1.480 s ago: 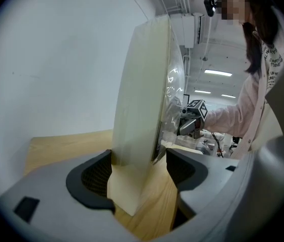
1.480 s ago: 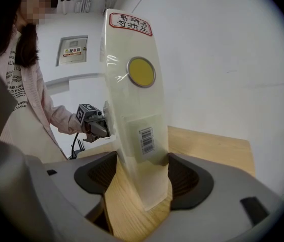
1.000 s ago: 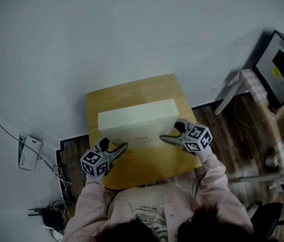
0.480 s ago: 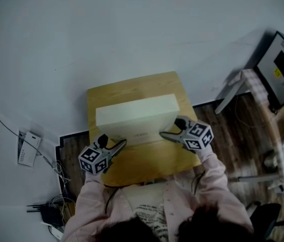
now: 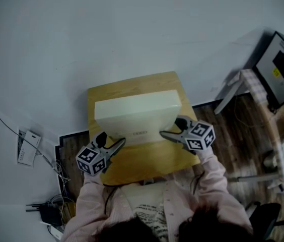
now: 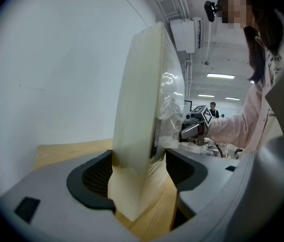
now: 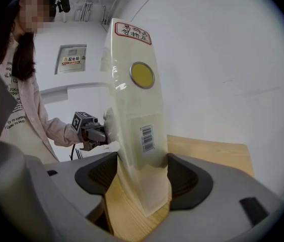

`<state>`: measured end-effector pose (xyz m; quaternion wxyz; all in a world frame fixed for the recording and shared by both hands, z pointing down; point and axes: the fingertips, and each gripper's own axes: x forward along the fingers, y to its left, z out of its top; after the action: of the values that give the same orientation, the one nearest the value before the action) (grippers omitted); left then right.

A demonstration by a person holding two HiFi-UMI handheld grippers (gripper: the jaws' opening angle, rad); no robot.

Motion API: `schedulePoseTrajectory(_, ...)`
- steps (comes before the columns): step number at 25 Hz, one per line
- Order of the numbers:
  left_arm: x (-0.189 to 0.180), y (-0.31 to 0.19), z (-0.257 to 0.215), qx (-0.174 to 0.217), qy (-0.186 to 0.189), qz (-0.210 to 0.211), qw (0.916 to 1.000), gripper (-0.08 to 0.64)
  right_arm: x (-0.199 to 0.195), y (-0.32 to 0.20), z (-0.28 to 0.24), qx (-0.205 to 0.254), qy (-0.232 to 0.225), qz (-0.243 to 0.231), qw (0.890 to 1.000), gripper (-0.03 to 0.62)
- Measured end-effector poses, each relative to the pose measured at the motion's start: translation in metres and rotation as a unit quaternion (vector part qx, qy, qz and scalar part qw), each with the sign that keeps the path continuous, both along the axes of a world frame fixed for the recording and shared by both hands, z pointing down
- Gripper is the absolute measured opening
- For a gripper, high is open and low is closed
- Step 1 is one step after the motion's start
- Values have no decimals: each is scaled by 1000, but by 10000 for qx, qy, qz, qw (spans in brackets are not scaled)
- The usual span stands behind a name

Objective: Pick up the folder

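As the folder [image 5: 134, 112] shows larger and nearer the camera in the head view than it did a second ago, it is judged to be rising from the table [image 5: 147, 163]. The left gripper [image 5: 121, 143] is closed on the folder's left end and the right gripper [image 5: 163, 134] on its right end. Each gripper view shows the jaws drawn in against the cream cover. The folder sits over the table between the two grippers. Whether its lower edge has cleared the wood cannot be confirmed. The lift appears to be under way and level.
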<state>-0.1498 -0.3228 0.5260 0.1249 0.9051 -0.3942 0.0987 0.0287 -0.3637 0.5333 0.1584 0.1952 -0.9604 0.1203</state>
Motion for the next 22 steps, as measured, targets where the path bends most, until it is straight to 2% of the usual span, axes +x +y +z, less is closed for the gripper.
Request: schedulePoseTrajectory(22,14,23,-54,308,134,-245,9991,330,15,23,-52,-105,-339,145,9993,327)
